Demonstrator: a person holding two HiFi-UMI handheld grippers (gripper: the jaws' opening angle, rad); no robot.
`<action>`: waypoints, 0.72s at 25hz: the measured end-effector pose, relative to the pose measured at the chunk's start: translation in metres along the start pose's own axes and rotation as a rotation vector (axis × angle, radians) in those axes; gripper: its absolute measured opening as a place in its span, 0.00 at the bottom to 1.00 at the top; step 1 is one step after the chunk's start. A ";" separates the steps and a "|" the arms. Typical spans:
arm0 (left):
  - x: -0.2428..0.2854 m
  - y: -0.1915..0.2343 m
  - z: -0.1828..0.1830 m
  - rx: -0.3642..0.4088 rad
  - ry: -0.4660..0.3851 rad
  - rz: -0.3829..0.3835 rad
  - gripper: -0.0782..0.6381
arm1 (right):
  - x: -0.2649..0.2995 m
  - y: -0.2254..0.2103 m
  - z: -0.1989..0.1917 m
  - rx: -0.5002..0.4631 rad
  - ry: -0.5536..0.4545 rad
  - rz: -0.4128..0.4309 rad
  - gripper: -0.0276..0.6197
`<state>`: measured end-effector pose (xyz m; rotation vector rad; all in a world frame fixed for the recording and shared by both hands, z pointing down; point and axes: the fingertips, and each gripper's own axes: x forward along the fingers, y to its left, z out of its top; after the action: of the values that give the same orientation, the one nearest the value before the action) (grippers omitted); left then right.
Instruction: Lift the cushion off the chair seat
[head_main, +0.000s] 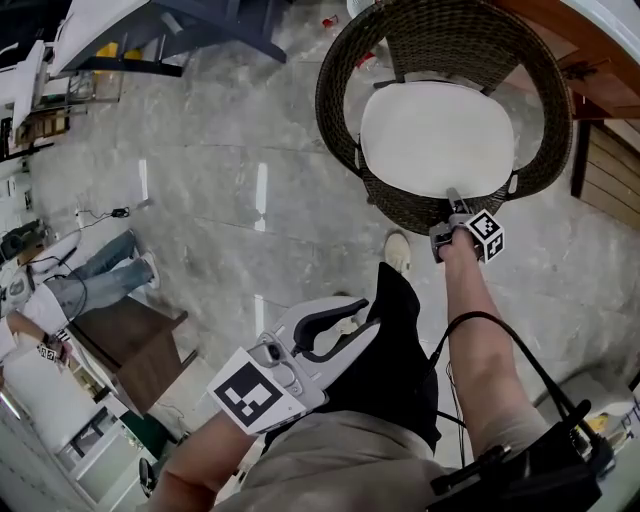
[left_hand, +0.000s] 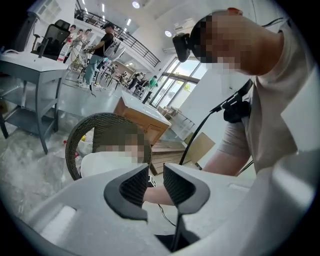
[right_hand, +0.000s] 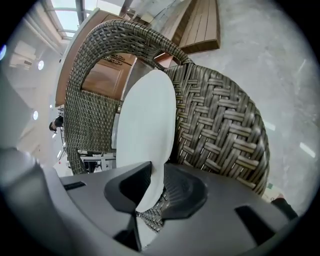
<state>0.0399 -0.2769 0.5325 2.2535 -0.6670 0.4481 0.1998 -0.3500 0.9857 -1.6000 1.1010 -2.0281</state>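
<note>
A round white cushion (head_main: 437, 138) lies on the seat of a dark wicker tub chair (head_main: 340, 90) at the top of the head view. My right gripper (head_main: 455, 203) reaches the chair's near rim. In the right gripper view the jaws (right_hand: 155, 185) are shut on the cushion's (right_hand: 147, 130) thin front edge, above the woven rim (right_hand: 220, 120). My white left gripper (head_main: 358, 315) hangs over my lap, well short of the chair. Its pads (left_hand: 137, 185) stand slightly apart with nothing between them; the cushion (left_hand: 102, 162) and chair (left_hand: 75, 145) lie beyond.
My shoe (head_main: 398, 252) stands just before the chair on the marble floor. A person in jeans (head_main: 100, 270) sits at the left beside a brown wooden box (head_main: 130, 345). Wooden boards (head_main: 610, 170) flank the chair's right. A grey desk (head_main: 150, 30) stands at the far left.
</note>
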 end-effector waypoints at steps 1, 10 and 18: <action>-0.001 0.001 0.000 -0.003 -0.002 0.002 0.22 | -0.001 0.001 0.000 -0.003 0.003 0.003 0.17; -0.022 -0.006 0.005 0.024 -0.056 -0.001 0.22 | -0.028 0.037 -0.004 -0.037 -0.008 0.098 0.09; -0.051 -0.030 0.014 0.051 -0.098 -0.030 0.22 | -0.068 0.089 -0.004 -0.110 -0.030 0.165 0.08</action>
<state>0.0178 -0.2525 0.4816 2.3427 -0.6773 0.3447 0.1998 -0.3606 0.8745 -1.5303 1.3077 -1.8605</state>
